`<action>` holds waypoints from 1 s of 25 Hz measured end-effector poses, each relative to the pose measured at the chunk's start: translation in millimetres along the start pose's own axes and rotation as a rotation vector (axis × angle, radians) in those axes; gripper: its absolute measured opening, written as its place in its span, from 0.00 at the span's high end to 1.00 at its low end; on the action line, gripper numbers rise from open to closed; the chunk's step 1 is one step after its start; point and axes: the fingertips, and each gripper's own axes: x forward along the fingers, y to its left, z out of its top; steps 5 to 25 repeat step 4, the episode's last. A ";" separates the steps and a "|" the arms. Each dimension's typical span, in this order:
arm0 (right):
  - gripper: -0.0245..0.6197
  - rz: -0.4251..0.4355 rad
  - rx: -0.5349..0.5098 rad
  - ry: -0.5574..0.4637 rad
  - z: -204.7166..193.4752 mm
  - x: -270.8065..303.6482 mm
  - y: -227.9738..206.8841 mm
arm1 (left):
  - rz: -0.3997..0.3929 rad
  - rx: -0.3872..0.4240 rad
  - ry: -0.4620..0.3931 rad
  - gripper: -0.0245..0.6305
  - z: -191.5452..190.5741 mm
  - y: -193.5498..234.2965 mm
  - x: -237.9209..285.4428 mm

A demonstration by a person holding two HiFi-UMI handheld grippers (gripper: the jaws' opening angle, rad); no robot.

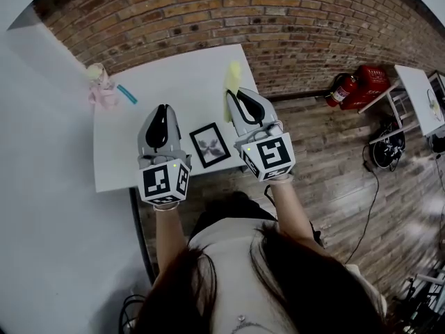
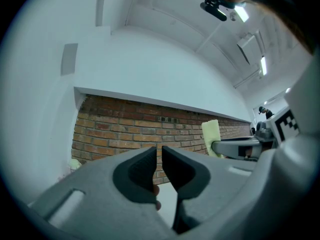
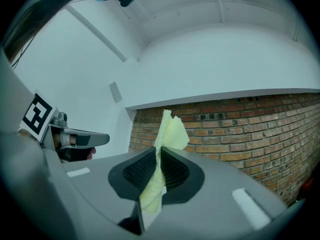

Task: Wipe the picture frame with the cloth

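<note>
right gripper view shows the right claw (image 3: 159,154) clamped on the yellow cloth (image 3: 172,131); the left claw (image 2: 159,156) stands slightly apart, empty; the picture frame (image 1: 210,145) lies flat on the white worktop (image 1: 181,82) between them

Held out side by side, the left gripper (image 1: 164,110) at 9 o'clock points toward 12, jaws a sliver apart and empty, while the right gripper (image 1: 240,94) pinches a cloth (image 3: 172,131).

Head view down, gripper views level — shared wall (image 3: 240,124)
</note>
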 end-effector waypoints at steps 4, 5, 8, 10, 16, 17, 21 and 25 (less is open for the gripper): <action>0.91 -0.001 0.001 -0.001 -0.9 -2.8 0.3 | 0.000 -0.001 -0.002 0.91 -0.8 -1.9 -2.6; 0.91 -0.001 0.001 -0.001 -0.9 -2.8 0.3 | 0.000 -0.001 -0.002 0.91 -0.8 -1.9 -2.6; 0.91 -0.001 0.001 -0.001 -0.9 -2.8 0.3 | 0.000 -0.001 -0.002 0.91 -0.8 -1.9 -2.6; 0.91 -0.001 0.001 -0.001 -0.9 -2.8 0.3 | 0.000 -0.001 -0.002 0.91 -0.8 -1.9 -2.6; 0.91 -0.001 0.001 -0.001 -0.9 -2.8 0.3 | 0.000 -0.001 -0.002 0.91 -0.8 -1.9 -2.6; 0.91 -0.001 0.001 -0.001 -0.9 -2.8 0.3 | 0.000 -0.001 -0.002 0.91 -0.8 -1.9 -2.6; 0.91 -0.001 0.001 -0.001 -0.9 -2.8 0.3 | 0.000 -0.001 -0.002 0.91 -0.8 -1.9 -2.6; 0.91 -0.001 0.001 -0.001 -0.9 -2.8 0.3 | 0.000 -0.001 -0.002 0.91 -0.8 -1.9 -2.6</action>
